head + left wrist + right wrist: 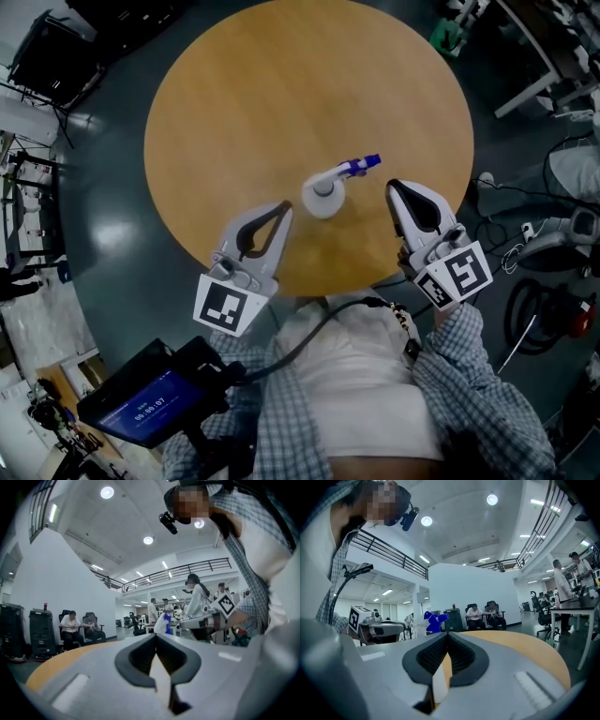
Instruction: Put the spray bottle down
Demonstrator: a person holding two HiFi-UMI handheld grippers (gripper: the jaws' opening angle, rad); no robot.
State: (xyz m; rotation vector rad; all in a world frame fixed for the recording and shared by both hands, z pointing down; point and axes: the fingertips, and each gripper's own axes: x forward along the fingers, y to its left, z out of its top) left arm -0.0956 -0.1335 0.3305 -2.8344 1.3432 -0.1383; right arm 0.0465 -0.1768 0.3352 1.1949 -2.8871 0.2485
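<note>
A white spray bottle [323,198] with a blue nozzle stands upright on the round wooden table [244,103], near its front edge. Nothing holds it. My left gripper [286,206] is just left of the bottle, jaws shut and empty. My right gripper [392,186] is to the bottle's right, also shut with nothing in it. In the left gripper view the closed jaws [156,637] point toward the spray bottle [164,623], with the other gripper behind it. In the right gripper view the shut jaws [447,634] lie over the table, and the spray bottle [432,621] shows at the left.
A black device with a lit blue screen [141,405] hangs at my lower left. Cables and equipment [539,234] lie on the floor to the right of the table. Seated people [483,615] and black cases are across the room.
</note>
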